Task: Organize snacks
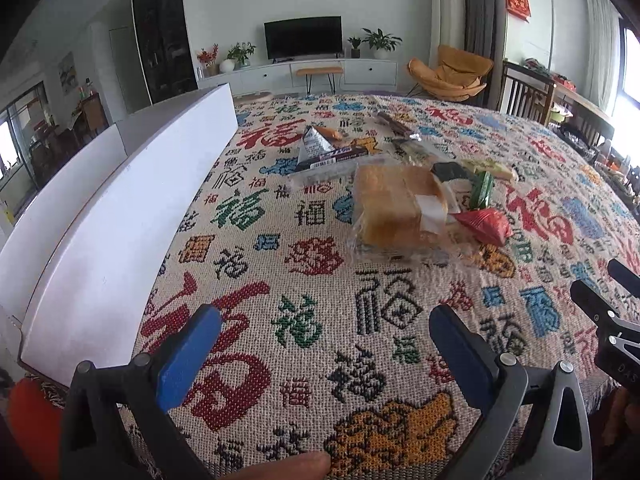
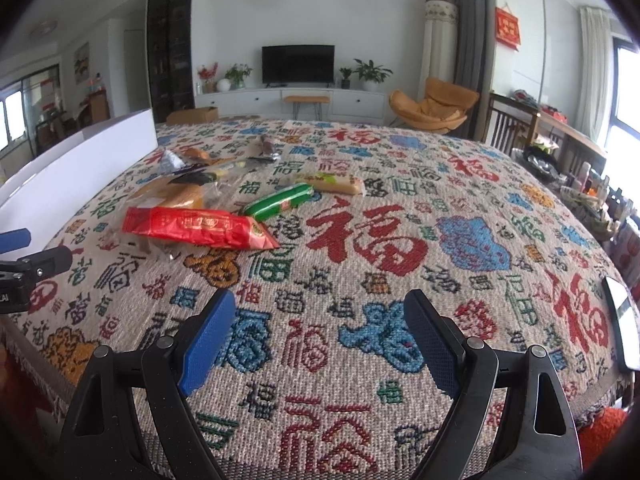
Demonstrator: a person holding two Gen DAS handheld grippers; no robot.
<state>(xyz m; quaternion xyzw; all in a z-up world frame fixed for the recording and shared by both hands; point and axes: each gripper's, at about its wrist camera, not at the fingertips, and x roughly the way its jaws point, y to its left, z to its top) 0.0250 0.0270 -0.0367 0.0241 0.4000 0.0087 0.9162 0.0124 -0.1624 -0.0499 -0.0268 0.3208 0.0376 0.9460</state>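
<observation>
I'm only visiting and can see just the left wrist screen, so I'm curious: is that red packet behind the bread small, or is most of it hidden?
Observer: Most of it is hidden. In the right wrist view the red packet is a long wrapper lying flat beside the bread.
Visitor: Is the other tool, at the right edge of my screen, holding anything?
Observer: No. The right tool is open, with only the tablecloth showing between its fingers.
Visitor: Is there anything on the table that I can't see?
Observer: Yes. A flat glossy slab, perhaps a phone, lies near the tablecloth's right edge.
</observation>
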